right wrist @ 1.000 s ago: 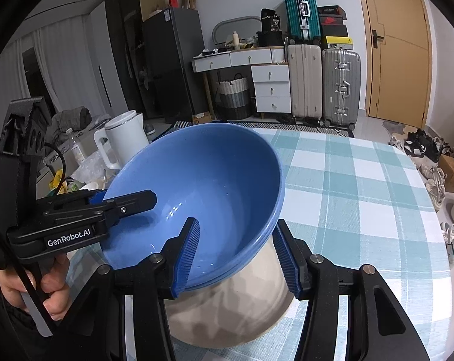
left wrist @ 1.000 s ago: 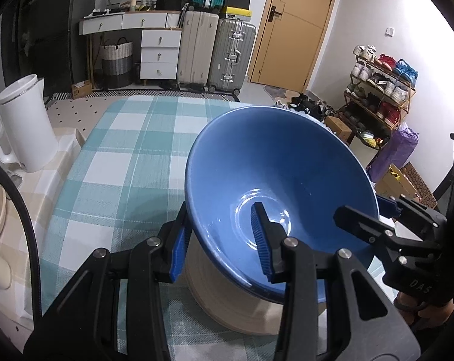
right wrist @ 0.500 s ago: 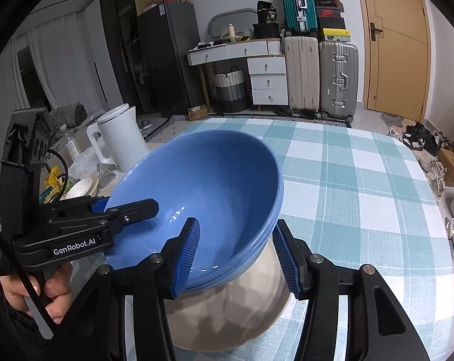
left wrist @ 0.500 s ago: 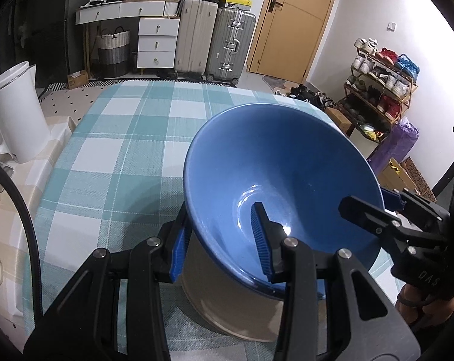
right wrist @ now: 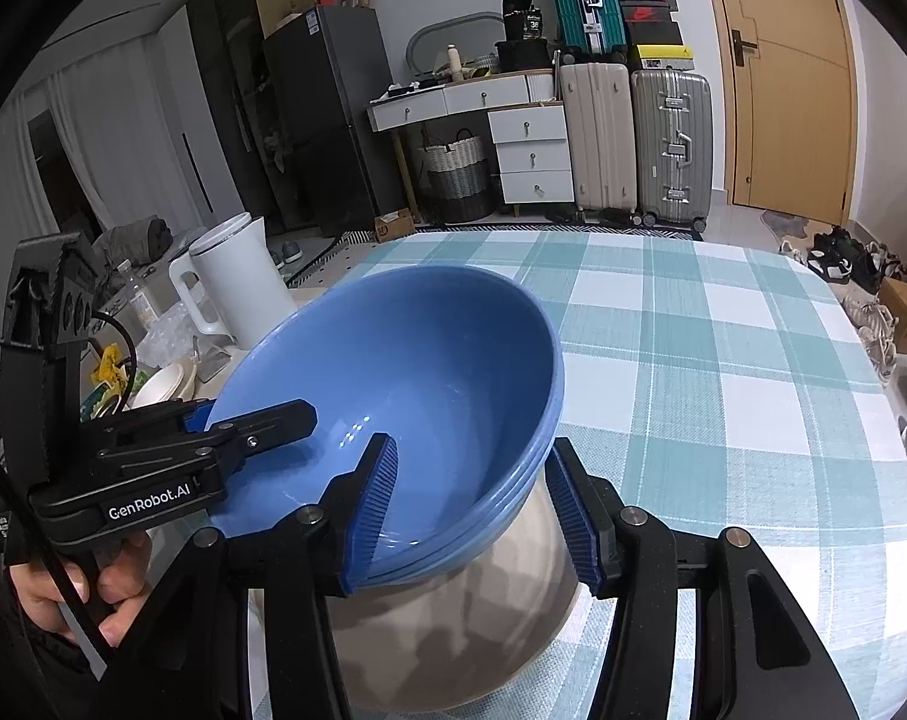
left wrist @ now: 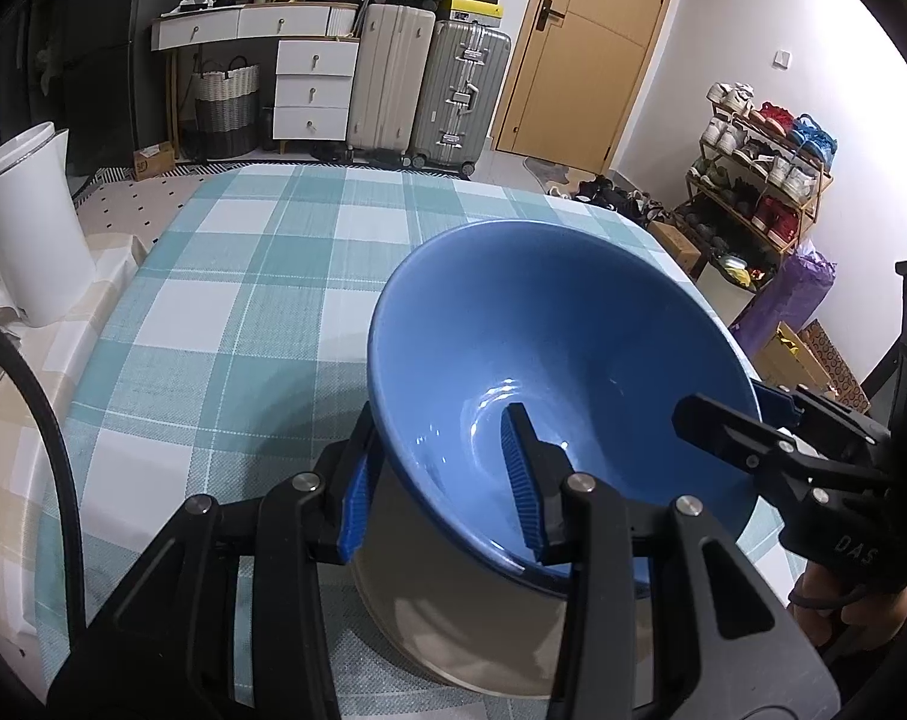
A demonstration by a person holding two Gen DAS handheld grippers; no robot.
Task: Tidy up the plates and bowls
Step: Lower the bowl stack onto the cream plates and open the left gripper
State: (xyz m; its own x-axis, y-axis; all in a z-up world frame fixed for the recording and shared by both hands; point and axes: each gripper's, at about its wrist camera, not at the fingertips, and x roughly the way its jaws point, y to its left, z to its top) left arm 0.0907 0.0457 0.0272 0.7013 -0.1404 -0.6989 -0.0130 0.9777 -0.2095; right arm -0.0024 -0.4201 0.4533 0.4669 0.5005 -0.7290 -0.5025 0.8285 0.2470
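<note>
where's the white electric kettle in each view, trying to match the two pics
Left wrist view: the white electric kettle stands at the far left edge, left of the checked tablecloth.
Right wrist view: it stands left of centre, behind the rim of the blue ceramic bowl.
Shared landmark: the silver hard-shell suitcase beside the wooden door, at the back of both.

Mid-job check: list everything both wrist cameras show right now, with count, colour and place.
Bowls: stack, count unclear, blue inside, beige outside, near table edge, tilted.
Tablecloth: one, teal-white check, on table.
Kettle: one, white, side surface left of table.
Suitcases: three, beige, silver, and teal on top, by back wall.
Drawer unit: one, white, beside suitcases.
Door: one, tan, back right.
Shoe rack: one, right wall.
Left gripper: black, blue pads, astride bowl rim.
Right gripper: same, astride opposite rim.
</note>
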